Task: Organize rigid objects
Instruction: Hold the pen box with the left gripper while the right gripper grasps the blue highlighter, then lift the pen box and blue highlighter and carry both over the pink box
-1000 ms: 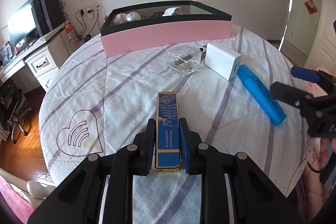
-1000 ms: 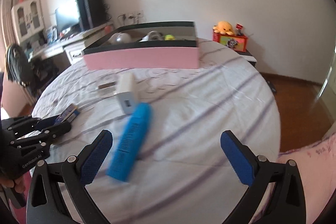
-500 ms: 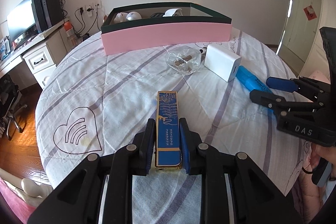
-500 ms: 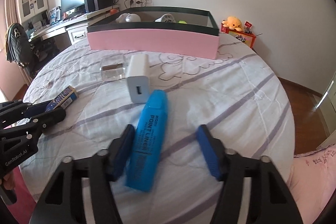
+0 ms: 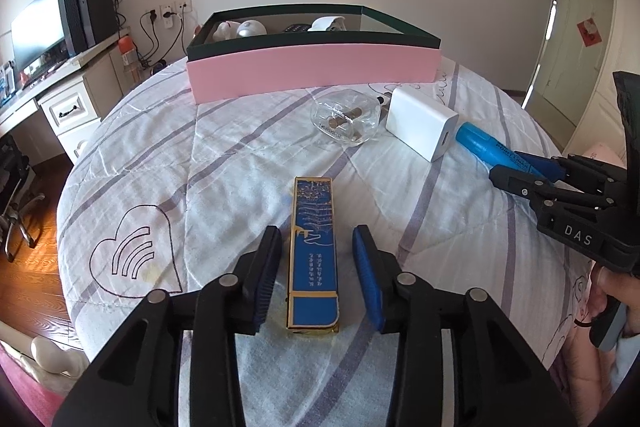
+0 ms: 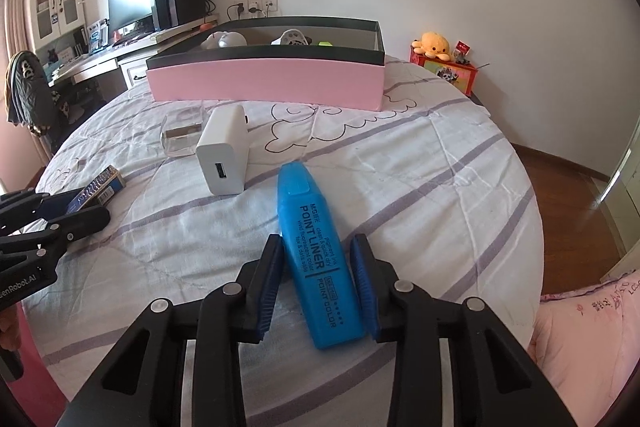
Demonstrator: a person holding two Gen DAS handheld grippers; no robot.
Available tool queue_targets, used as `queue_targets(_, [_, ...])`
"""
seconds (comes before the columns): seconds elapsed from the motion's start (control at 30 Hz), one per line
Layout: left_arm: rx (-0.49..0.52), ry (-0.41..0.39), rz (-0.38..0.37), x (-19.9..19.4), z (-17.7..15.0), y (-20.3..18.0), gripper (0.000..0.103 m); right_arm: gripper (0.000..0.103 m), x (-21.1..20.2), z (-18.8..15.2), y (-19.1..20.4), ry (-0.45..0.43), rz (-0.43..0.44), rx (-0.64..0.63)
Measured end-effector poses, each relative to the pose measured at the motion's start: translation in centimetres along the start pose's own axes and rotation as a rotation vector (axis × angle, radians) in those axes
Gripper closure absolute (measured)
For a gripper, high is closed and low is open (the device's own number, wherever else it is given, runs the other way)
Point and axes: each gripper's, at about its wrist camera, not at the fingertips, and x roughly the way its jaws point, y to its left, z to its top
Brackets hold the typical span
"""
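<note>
Blue is the shared colour of the two things between the tongs. The left tongs (image 5: pixel 316 267) are open, their pads standing on either side of a long blue and gold box (image 5: pixel 314 255) with a visible gap on each side; the box lies flat on the bed's white quilt (image 5: pixel 240 155) with purple stripes, its length pointing away from the camera.

The right tongs (image 6: pixel 318 277) sit around the lower half of a blue highlighter (image 6: pixel 316 259) printed "POINT LINER". The pads are at or almost at its sides, but whether they press on it cannot be told. The highlighter lies flat on the quilt, cap end pointing away.

Just beyond the highlighter's cap lies a white charger block (image 6: pixel 224 155), its port facing the camera. Just beside the charger, on its left in the right wrist view, is a clear glass bottle (image 5: pixel 346 121) lying on its side.

Farther back, near the far edge of the bed, stands a long pink box (image 5: pixel 316 67) with a dark green rim. Several small things show inside, mostly white ones, too small to identify.

In the left wrist view the right tongs enter from the right edge, closed around the highlighter's far end.
</note>
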Motion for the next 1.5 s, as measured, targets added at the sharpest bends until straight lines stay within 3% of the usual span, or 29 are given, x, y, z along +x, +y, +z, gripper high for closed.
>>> queue_targets(0.13, [0.009,-0.014,0.006,0.1,-0.1,-0.2,0.065,0.068,0.0,-0.1,0.0,-0.011,-0.001,-0.020])
queue_targets(0.33, [-0.001,-0.024,0.018,-0.1,0.1,0.1,0.083,0.073,-0.1,-0.2,0.1,-0.021,-0.001,-0.029])
queue_targets(0.37, [-0.001,-0.023,0.013,-0.1,0.1,0.2,0.083,0.076,-0.2,-0.1,0.1,-0.020,0.001,-0.026])
queue_targets(0.83, [-0.001,-0.052,-0.020,-1.4,0.8,0.6,0.083,0.077,-1.8,0.9,0.0,-0.043,0.073,-0.007])
queue_targets(0.97, [-0.005,-0.010,-0.004,-0.3,0.2,0.7,0.083,0.076,-1.5,1.1,0.0,-0.032,0.076,-0.008])
queue_targets(1.3, [0.047,-0.041,0.044,-0.3,-0.5,-0.3,0.083,0.076,-0.4,0.5,-0.2,-0.006,0.086,0.008])
queue_targets(1.5, [0.015,-0.051,-0.018,-1.2,0.6,0.4,0.083,0.076,-1.1,1.0,-0.2,-0.024,0.105,0.010])
